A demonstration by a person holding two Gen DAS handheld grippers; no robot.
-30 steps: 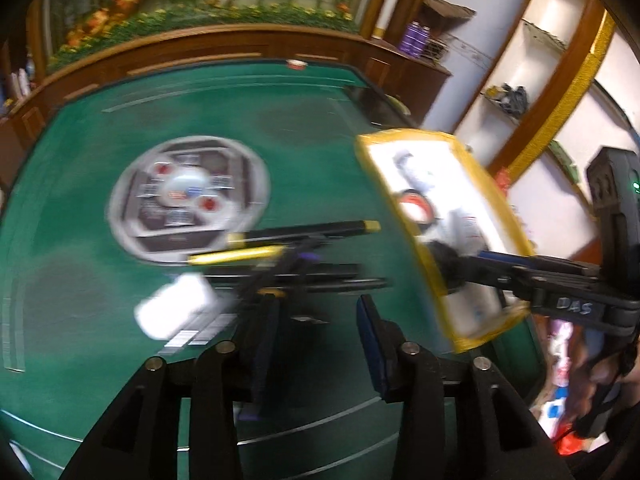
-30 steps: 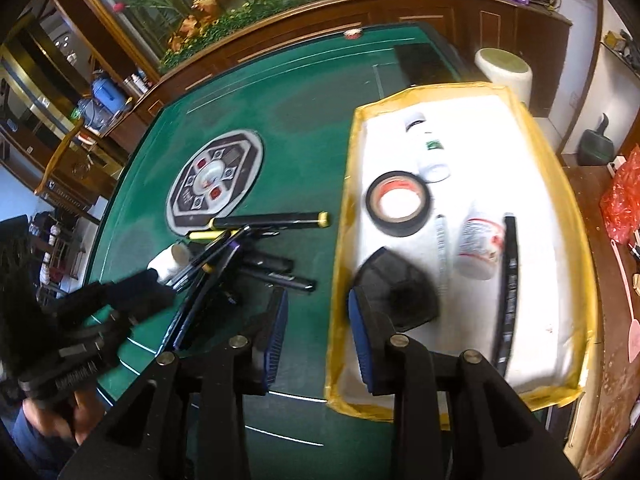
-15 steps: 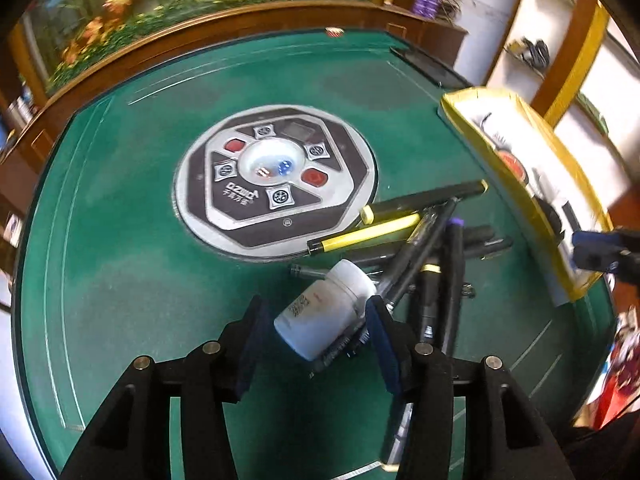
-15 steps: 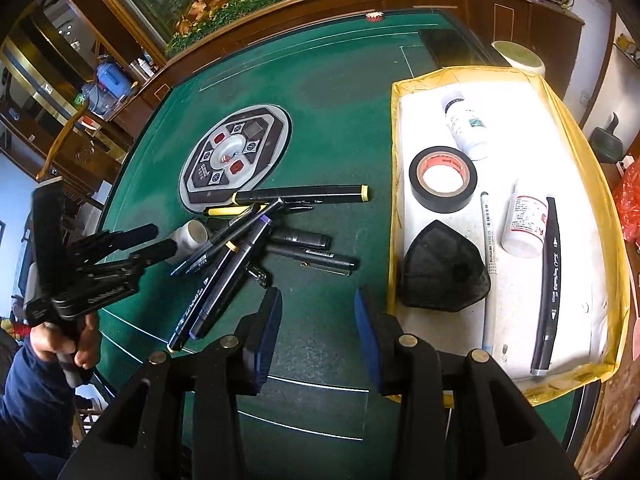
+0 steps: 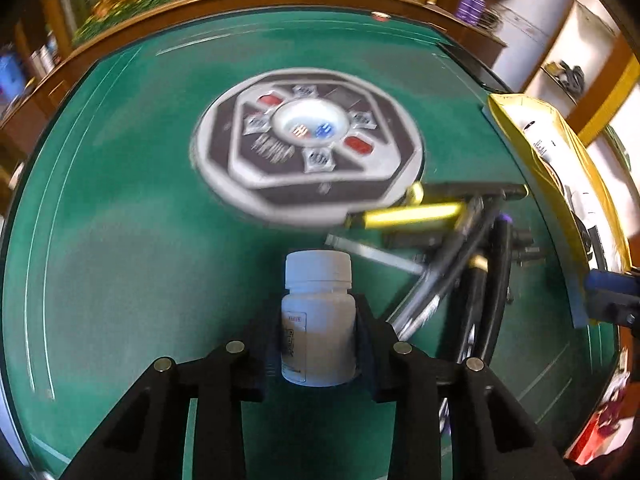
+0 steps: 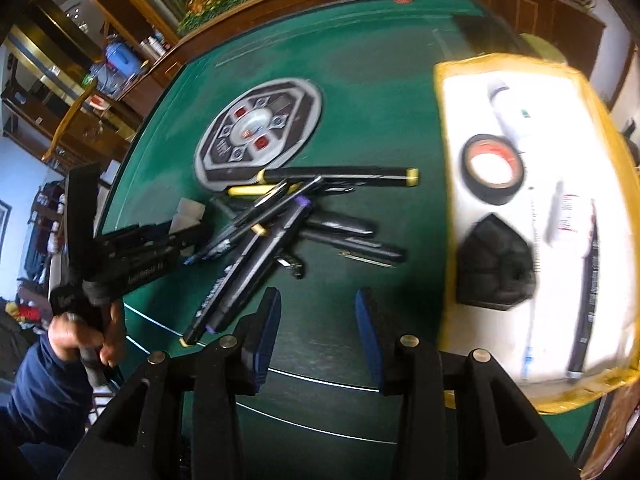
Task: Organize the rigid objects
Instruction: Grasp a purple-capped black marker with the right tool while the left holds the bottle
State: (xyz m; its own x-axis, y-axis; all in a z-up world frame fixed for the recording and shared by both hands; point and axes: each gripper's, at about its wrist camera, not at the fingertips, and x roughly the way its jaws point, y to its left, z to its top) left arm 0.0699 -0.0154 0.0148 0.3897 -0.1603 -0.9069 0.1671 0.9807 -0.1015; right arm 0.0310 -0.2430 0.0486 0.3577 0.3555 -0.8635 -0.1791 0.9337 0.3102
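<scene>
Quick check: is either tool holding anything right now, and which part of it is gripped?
The left tool is shut on the white bottle, gripping its labelled body below the cap, which sticks out ahead. The right tool is open and holds nothing.

Left tongs [image 5: 318, 336] clamped, right tongs [image 6: 318, 320] agape.

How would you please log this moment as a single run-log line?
left gripper: shut on white bottle | right gripper: open, empty, over green table | pens: piled | tray: partly filled
</scene>
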